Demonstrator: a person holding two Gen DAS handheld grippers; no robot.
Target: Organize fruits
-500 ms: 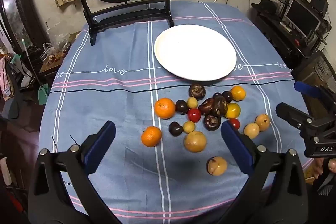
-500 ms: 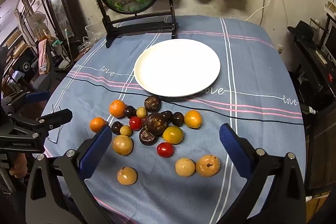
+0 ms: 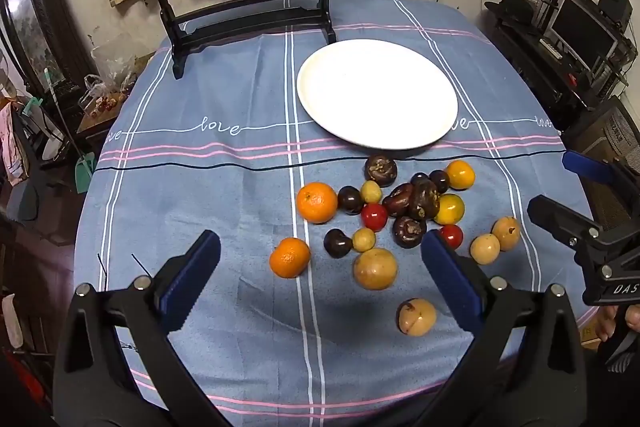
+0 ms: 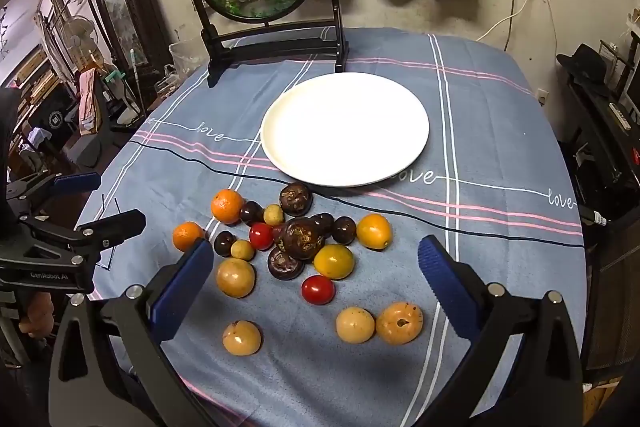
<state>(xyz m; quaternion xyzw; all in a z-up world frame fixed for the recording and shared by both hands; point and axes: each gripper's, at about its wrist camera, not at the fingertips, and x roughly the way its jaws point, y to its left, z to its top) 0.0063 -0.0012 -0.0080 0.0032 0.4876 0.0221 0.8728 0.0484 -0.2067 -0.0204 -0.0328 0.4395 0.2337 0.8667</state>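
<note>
Risk: round fruit packed tight, touching; wide jaws dropping into cluster likely to nudge neighbours, send them rolling toward table edge. Safer to start with loose outliers.

Left gripper [image 3: 320, 267] fully open, empty; small orange [image 3: 289, 257] and tan fruit [image 3: 375, 268] between pads, below.

Right gripper [image 4: 316, 277] fully open, empty; red tomato [image 4: 318, 289] beneath gap. White plate [image 4: 408, 107] bare, beyond pile.
</note>
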